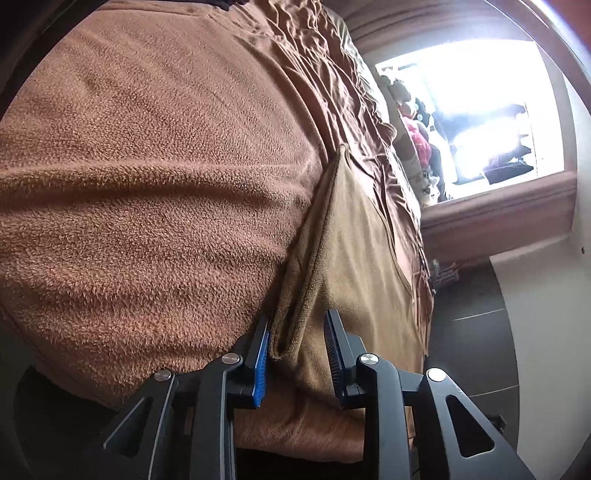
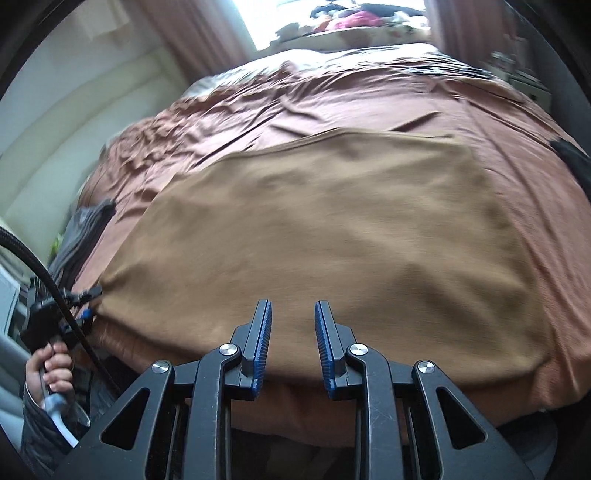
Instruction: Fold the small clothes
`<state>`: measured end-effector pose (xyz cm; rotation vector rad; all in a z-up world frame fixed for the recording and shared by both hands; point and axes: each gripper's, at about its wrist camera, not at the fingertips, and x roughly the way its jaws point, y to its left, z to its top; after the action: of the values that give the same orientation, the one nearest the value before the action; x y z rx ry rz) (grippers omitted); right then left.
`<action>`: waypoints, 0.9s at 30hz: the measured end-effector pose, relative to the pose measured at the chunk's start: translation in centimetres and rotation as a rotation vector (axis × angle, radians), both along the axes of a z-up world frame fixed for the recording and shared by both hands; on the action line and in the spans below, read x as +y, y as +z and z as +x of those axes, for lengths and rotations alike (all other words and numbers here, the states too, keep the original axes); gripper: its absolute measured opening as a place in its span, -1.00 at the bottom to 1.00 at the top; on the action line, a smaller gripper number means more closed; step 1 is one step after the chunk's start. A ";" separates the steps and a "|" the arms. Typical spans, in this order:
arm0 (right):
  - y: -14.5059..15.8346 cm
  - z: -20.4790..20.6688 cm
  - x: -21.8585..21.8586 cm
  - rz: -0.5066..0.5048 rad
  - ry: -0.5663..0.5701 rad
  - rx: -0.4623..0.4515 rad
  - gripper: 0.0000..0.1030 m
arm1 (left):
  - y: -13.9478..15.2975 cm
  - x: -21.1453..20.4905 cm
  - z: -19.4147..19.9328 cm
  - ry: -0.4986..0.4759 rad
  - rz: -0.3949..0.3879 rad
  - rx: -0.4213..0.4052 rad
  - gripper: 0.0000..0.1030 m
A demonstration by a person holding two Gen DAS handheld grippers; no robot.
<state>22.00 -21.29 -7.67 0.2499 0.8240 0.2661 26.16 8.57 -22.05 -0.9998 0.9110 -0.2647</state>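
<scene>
This is a bedroom in a home. A wide bed point(image 2: 498, 122) fills the middle of the room, made up with a wrinkled rust-brown sheet point(image 2: 295, 107). A tan fleece cloth point(image 2: 332, 221) lies spread flat on it. At the far side of the bed a bright window point(image 2: 273, 18) lets in daylight, with pinkish-brown curtains point(image 2: 195, 33) hanging on either side. Between the bed and the window, a heap of mixed clothes point(image 2: 354, 18) lies piled. Beside the bed, a pale plain wall point(image 2: 74, 96) stands. Beyond the bed's edge, dark floor tiles point(image 1: 476, 332) show.
</scene>
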 end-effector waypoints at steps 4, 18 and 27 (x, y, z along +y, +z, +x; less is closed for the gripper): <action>-0.8 2.7 1.9 -0.024 0.054 0.019 -0.58 | 0.1 -0.1 -0.1 0.001 -0.006 0.001 -0.43; -3.2 11.2 5.8 -0.126 0.086 0.100 -0.58 | 0.0 -0.6 -0.4 0.042 0.004 0.022 -0.43; -3.9 17.4 7.5 -0.127 0.064 0.123 -0.58 | -0.2 -0.7 -0.2 0.090 -0.007 0.042 -0.43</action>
<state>39.37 -13.82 -11.52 0.1216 0.9680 0.2585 25.95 7.86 -22.27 -1.0528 0.9006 -0.1718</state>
